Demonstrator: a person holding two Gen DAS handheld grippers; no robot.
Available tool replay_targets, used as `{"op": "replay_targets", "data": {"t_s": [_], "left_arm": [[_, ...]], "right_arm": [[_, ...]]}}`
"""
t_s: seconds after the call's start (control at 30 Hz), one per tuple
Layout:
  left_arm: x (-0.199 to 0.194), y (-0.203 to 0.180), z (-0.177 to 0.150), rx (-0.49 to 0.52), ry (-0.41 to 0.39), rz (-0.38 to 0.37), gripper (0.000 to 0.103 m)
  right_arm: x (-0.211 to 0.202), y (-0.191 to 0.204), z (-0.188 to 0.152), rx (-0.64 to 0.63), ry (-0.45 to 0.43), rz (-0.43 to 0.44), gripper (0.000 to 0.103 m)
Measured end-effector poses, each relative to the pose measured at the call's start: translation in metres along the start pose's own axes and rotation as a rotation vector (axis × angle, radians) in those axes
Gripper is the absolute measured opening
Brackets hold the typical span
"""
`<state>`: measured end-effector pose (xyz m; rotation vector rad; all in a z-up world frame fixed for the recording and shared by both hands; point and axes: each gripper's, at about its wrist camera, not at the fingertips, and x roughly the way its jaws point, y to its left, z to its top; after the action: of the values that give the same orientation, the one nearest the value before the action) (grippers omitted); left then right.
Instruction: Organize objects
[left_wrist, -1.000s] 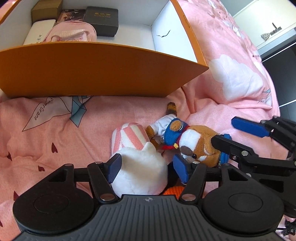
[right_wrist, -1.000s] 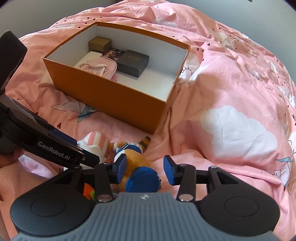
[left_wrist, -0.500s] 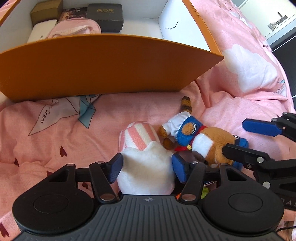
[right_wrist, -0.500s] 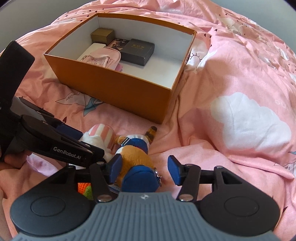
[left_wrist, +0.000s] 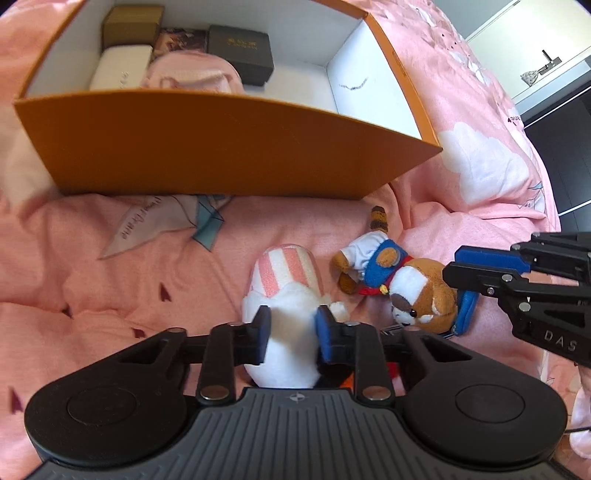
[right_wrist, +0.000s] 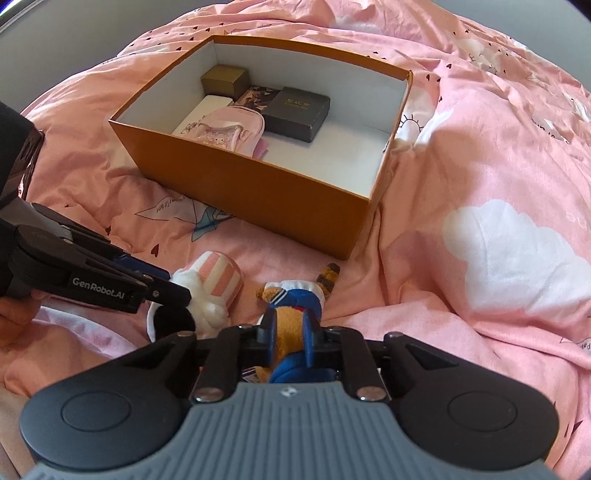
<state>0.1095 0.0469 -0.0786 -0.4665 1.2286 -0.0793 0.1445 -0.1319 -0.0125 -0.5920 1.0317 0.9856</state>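
Both tools closed, each squeezing one plush.

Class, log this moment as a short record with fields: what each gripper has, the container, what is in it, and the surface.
left gripper: shut on the white plush toy
right gripper: shut on the brown bear plush
container: open orange box
inside box: dark box, gold box, white case, pink pouch
surface: pink bedspread

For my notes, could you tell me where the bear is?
The bear lies on the bedspread before the orange box, right of the striped plush, pinched by the right gripper.
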Motion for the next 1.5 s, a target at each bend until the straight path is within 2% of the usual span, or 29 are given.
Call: {"op": "replay_targets", "data": {"t_s": [0.13, 0.2, 0.3, 0.43, 0.6, 0.77, 0.93, 1.13, 1.3, 1.5], "left_arm": [[-0.004, 0.010, 0.001, -0.009, 0.004, 0.024, 0.019], [-0.003, 0.015, 0.001, -0.031, 0.009, 0.012, 0.027], [0.000, 0.013, 0.000, -0.024, 0.010, 0.019, 0.035], [-0.002, 0.009, -0.001, 0.000, 0.012, 0.004, 0.037], [-0.006, 0.003, -0.003, 0.032, 0.002, -0.012, 0.058], [-0.005, -0.013, -0.005, 0.098, 0.029, -0.043, 0.071], [0.012, -0.016, -0.008, 0.112, 0.071, 0.035, 0.072], [0.025, -0.013, -0.007, 0.092, 0.084, 0.066, 0.072], [0.029, -0.011, -0.009, 0.082, 0.088, 0.053, 0.065], [0.022, -0.008, -0.012, 0.063, 0.058, 0.036, 0.059]], "right_arm": [[0.005, 0.002, 0.014, -0.028, 0.026, 0.001, 0.034], [0.010, 0.005, 0.020, -0.054, 0.043, -0.005, 0.040], [0.020, 0.010, 0.025, -0.091, 0.096, 0.012, 0.043], [0.036, 0.019, 0.024, -0.151, 0.191, -0.006, 0.045], [0.046, 0.026, 0.019, -0.238, 0.247, -0.053, 0.052], [0.054, 0.028, 0.019, -0.290, 0.291, -0.058, 0.053], [0.063, 0.026, 0.024, -0.305, 0.337, -0.030, 0.053], [0.082, 0.028, 0.024, -0.312, 0.380, -0.031, 0.055], [0.083, 0.032, 0.018, -0.348, 0.372, -0.047, 0.052], [0.069, 0.025, 0.017, -0.300, 0.319, -0.027, 0.049]]}}
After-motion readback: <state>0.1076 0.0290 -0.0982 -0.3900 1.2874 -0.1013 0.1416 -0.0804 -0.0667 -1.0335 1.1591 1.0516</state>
